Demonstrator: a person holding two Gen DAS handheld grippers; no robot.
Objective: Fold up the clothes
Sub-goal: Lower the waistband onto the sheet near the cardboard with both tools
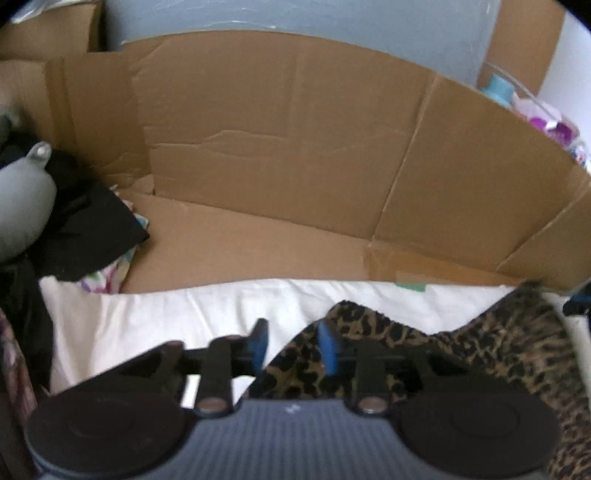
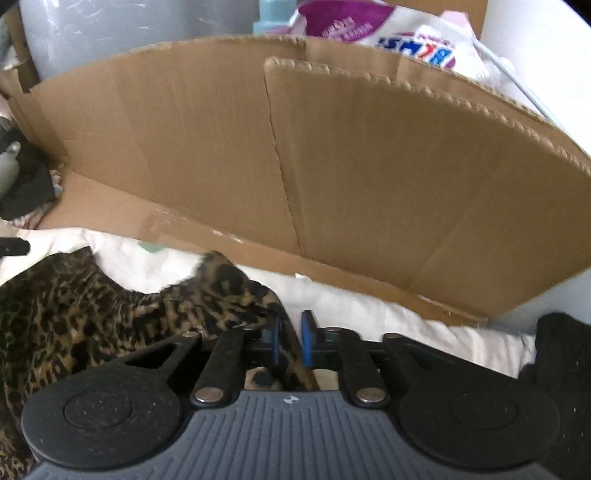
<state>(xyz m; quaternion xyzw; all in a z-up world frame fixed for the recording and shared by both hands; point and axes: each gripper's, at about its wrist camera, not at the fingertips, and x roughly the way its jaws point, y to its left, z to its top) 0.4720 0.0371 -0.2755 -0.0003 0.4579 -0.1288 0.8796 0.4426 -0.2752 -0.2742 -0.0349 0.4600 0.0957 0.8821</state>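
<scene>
The left claw [image 1: 291, 347] is close to the camera, and its blue pads [image 1: 327, 350] stand apart. The edge of a leopard-print cloth [image 1: 480, 354] lies under the right pad, but the pads do not pinch it. The right claw [image 2: 291, 341] also has its pads [image 2: 306, 341] a little apart. A thin fold of the same cloth [image 2: 110, 314] runs up between them, and I cannot tell if the pads touch it.

The cloth lies spread on a white sheet [image 1: 147, 325]. It runs long from one claw across to the other. Its far edge dips in the middle and rises to a corner near each claw.

Just behind the sheet lies a big brown cardboard box [image 1: 277, 147], cut open, with its bottom flat and its back wall standing up. It blocks most of what is behind it. At the left end sits a pile of black clothes [image 1: 85, 229] on top of something with a flower print, and a grey rounded thing [image 1: 22, 206] leans on the pile. Another black cloth [image 2: 565, 369] lies at the far right of the sheet.

Over the box wall a white and purple bag [image 2: 406, 33] peeks out. It has red and blue letters, but they are upside down and too blurry to read. A light blue bottle top [image 1: 500, 88] stands beside it
</scene>
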